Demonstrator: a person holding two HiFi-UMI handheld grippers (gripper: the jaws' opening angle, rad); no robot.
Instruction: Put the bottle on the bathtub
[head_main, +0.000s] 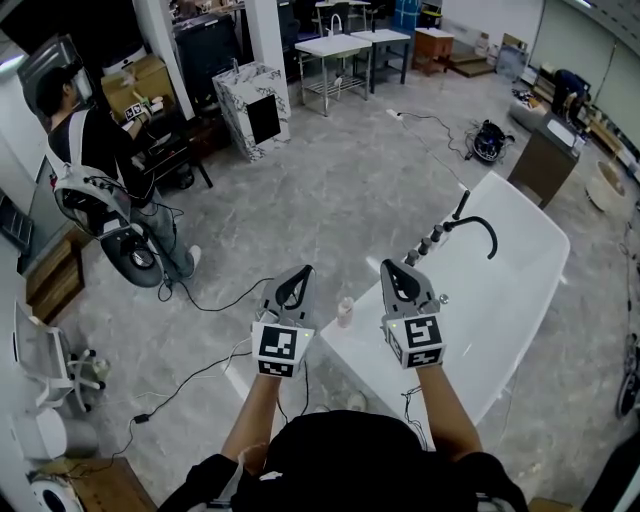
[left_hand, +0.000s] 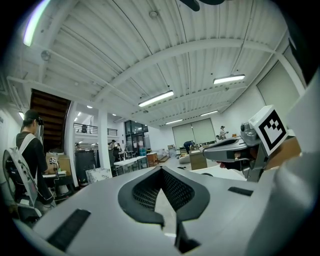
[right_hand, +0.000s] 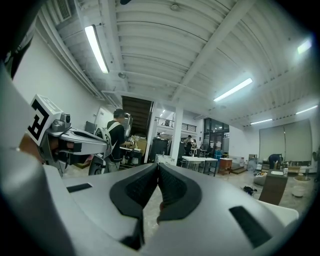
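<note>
Our left gripper (head_main: 299, 272) is closed all the way, its grey jaws meeting tip to tip with nothing between them. Our right gripper (head_main: 391, 266) is closed the same way and also carries nothing. We hold both level and side by side, apart from each other, above the near left corner of the white rectangular bathtub (head_main: 520, 300).

Between the two grippers and below them stands the small pale bottle with a whitish cap (head_main: 346, 312). It is upright, right at the rim of that near left corner, and neither gripper touches it.

Farther along the bathtub's left edge we see a row of small dark knobs (head_main: 428, 243) and then a curved black faucet (head_main: 478, 228) arching over the basin.

Well off to the left, a person wearing a strapped-on white rig (head_main: 90, 150) stands on the grey mottled floor (head_main: 330, 180), where black cables (head_main: 200, 300) trail.
</note>
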